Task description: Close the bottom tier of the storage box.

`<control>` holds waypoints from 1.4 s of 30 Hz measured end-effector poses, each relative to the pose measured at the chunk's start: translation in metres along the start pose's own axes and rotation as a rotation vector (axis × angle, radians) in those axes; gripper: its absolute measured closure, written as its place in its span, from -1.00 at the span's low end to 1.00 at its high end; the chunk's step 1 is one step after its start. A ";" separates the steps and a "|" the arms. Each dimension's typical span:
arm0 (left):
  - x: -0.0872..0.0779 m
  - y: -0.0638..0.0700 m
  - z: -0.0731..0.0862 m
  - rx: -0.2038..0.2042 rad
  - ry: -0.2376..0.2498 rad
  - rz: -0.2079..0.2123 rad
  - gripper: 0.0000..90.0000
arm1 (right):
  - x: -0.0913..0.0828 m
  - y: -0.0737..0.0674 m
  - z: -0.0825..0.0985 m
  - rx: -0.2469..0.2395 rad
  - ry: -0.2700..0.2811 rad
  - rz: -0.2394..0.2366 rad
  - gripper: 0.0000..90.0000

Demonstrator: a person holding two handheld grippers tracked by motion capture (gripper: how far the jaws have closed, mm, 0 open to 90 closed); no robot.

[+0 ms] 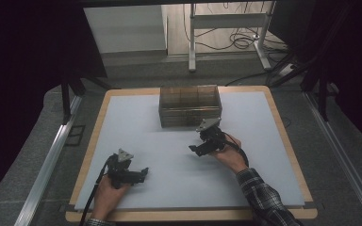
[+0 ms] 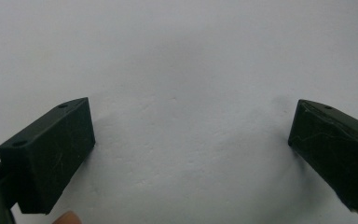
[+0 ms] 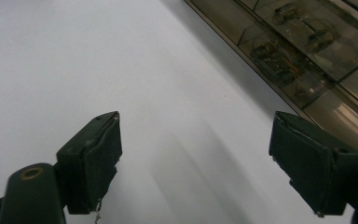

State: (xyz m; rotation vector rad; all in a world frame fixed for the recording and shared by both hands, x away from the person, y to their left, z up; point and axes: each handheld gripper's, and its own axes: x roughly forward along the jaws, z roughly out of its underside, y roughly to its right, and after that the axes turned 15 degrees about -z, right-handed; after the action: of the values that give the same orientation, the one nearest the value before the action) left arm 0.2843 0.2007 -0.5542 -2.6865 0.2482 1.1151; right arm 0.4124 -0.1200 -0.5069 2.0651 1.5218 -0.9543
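- A clear brown compartment box point(image 1: 190, 105) stands at the far middle of a pale worktop point(image 1: 141, 136).
- The right gripper point(image 1: 199, 149) sits just in front of the box, fingers point(image 3: 91, 161) spread, nothing between them.
- The left gripper point(image 1: 141, 173) rests well short of the box near the front edge, fingers point(image 2: 51, 154) spread, empty.

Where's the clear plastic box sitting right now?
In the high view the clear plastic box sits at the far middle of the white mat, just beyond the right gripper; the right gripper view shows its compartments at the upper right.
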 end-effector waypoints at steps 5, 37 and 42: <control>0.000 0.000 0.000 0.000 0.000 0.000 -0.99 | 0.000 -0.003 0.002 -0.007 -0.011 0.001 -0.68; 0.000 0.000 0.000 0.000 0.000 0.000 -0.99 | -0.020 -0.020 0.016 -0.027 -0.023 -0.001 -0.81; 0.000 0.000 0.000 0.001 0.000 0.000 -0.99 | -0.023 -0.021 0.021 -0.026 -0.028 0.005 -0.82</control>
State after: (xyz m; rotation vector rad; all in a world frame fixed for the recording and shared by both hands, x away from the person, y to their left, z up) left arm 0.2843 0.2007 -0.5542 -2.6859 0.2486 1.1149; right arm 0.3823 -0.1422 -0.5025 2.0285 1.5061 -0.9520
